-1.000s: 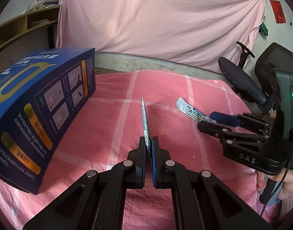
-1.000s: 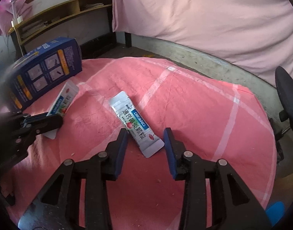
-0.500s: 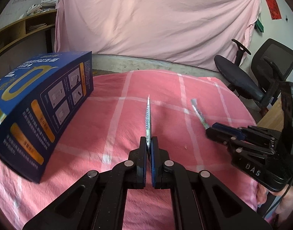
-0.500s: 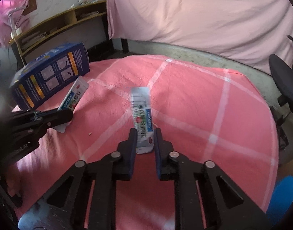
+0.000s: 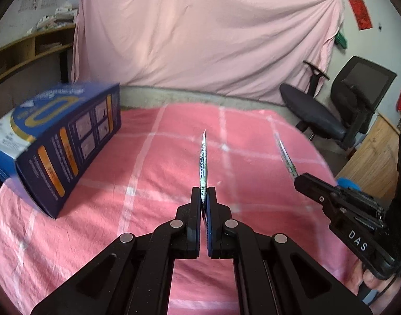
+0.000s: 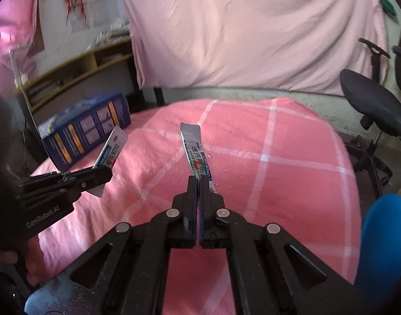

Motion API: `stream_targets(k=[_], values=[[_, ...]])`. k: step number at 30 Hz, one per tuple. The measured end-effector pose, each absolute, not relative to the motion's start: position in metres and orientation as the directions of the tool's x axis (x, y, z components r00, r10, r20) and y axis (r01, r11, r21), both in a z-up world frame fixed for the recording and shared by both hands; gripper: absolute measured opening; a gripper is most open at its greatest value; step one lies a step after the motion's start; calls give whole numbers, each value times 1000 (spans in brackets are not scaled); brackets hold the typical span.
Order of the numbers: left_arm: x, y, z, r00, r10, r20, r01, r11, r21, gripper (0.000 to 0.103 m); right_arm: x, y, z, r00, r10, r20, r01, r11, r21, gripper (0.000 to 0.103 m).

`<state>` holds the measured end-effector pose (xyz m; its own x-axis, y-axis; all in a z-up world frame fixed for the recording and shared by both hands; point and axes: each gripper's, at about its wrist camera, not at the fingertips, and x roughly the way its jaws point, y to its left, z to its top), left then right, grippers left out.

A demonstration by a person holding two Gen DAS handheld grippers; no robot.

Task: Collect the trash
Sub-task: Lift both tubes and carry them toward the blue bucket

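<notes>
Two sachets: both lifted
Left hand-held gripper (image 5: 204,197): clamps first sachet (image 5: 203,162)
Right hand-held gripper (image 6: 199,183): clamps second sachet (image 6: 195,152)
Blue box (image 5: 61,141): on tabletop (image 5: 148,170)

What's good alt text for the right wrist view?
The right gripper is shut on a sachet that sticks out over a pink checked tablecloth. At left, the left gripper is shut on a second sachet, with a blue box behind it. A pink sheet hangs in the background.
</notes>
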<state>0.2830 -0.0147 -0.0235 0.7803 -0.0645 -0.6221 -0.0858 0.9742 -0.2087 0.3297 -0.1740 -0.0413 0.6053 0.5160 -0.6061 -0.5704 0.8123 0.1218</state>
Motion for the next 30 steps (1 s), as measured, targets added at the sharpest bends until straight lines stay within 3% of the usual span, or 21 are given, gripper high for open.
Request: stream_targets(k=[13, 19, 30], values=[[252, -56, 40, 934, -89, -346, 32, 985, -169, 2, 265, -224, 19, 840, 459, -290, -454, 887, 90, 14], [252, -85, 65, 954, -150, -261, 117, 984, -138, 2, 246, -252, 41, 910, 381, -161, -371, 924, 88, 14], [259, -154, 86, 935, -292, -200, 280, 956, -86, 2, 227, -308, 59, 978, 188, -92, -179, 978, 103, 14]])
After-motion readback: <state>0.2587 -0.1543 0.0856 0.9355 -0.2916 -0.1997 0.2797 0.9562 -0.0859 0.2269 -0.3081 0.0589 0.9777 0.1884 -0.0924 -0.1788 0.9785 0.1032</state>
